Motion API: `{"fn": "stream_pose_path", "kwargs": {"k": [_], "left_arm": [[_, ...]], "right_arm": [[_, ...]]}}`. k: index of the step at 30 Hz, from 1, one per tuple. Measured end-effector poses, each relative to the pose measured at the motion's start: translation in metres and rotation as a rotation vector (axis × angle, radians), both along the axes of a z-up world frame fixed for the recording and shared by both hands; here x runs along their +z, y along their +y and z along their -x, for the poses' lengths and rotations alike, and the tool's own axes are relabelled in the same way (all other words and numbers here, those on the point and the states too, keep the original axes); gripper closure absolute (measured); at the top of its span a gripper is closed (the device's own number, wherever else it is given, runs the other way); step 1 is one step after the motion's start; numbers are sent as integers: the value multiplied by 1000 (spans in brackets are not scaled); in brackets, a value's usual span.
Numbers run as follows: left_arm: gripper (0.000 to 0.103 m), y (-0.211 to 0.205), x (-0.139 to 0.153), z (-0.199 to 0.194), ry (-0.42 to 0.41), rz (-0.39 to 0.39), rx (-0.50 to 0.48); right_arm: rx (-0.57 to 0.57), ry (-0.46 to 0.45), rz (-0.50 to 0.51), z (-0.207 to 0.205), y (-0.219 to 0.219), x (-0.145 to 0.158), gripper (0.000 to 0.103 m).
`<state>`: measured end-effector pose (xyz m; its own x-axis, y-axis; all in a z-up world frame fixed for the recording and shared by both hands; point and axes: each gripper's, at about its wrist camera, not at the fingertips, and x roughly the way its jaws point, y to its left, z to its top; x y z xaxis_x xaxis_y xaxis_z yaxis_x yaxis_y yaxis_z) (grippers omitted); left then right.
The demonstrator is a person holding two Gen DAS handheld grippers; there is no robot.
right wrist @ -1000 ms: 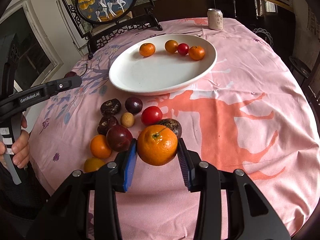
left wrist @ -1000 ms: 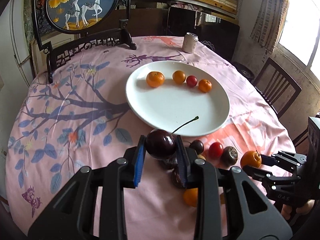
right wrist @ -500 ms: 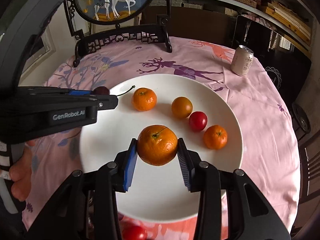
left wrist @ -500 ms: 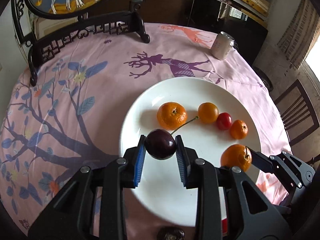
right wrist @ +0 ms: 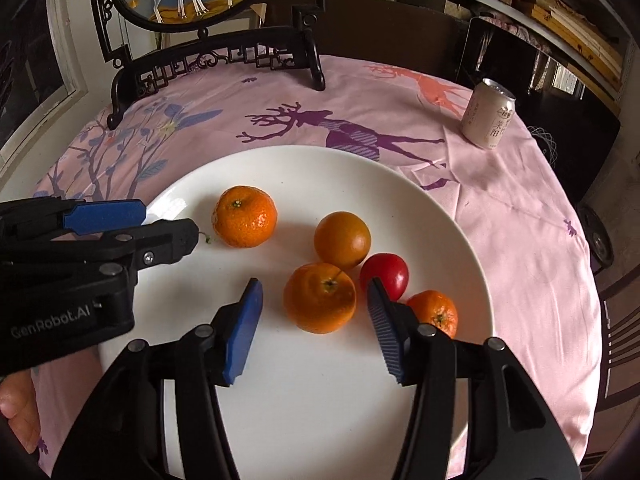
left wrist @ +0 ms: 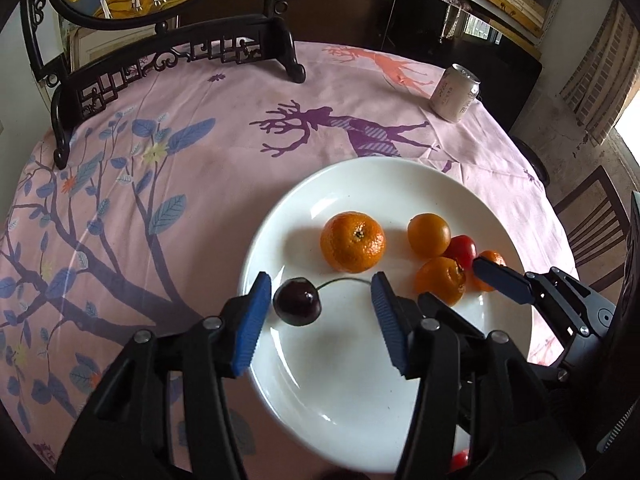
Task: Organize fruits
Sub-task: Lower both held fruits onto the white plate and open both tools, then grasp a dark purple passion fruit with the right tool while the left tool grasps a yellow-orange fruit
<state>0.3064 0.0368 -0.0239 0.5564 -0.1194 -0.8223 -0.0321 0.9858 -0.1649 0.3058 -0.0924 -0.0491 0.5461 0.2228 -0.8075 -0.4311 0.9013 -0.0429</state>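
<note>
A white plate [left wrist: 400,420] [right wrist: 320,400] lies on the pink tablecloth. My left gripper [left wrist: 318,310] is open over the plate's left part; a dark cherry [left wrist: 297,301] with a long stem lies on the plate between its jaws, close to the left pad. My right gripper [right wrist: 314,312] is open around an orange [right wrist: 320,298] that rests on the plate, pads apart from it. Beyond lie a mandarin [right wrist: 245,216], a smooth orange fruit [right wrist: 342,240], a red tomato [right wrist: 386,274] and a small mandarin [right wrist: 434,312]. The left gripper shows in the right wrist view [right wrist: 132,228].
A drink can [right wrist: 488,114] [left wrist: 456,94] stands at the far right of the table. A dark carved stand with a round deer painting [left wrist: 176,52] stands at the back. A red fruit [left wrist: 459,459] peeks out at the plate's near edge. A wooden chair [left wrist: 592,216] is at right.
Both grippers have opened. The cherry has dropped from the left gripper onto the plate, and the orange from the right gripper now rests on the plate beside the other fruit.
</note>
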Motion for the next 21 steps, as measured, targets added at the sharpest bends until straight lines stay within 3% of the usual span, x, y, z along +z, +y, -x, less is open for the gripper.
{"fn": "stream_pose_path", "kwargs": {"k": [5,7,9,11,15,21], "left_arm": [[49,3,34,62,-86,28,-28],[48,3,41,95,-125,9,-28],[33,4,40,128,-163,-5,-22],[32,5,36,156,-194,-18,-3],[32,10,16,191,-168,-21,21],[32,18,-9,221,-110,-22,21]], "right_arm": [[6,-48,32,59,-22,30,45],[4,-45,-14,91,-39,38,45],[-10,-54,-71,122,-58,42,45],[-49,-77,-101,147,-73,42,45],[-134,-80,-131,167,-95,40,45],[-147,-55,-127,175,-97,35,45]]}}
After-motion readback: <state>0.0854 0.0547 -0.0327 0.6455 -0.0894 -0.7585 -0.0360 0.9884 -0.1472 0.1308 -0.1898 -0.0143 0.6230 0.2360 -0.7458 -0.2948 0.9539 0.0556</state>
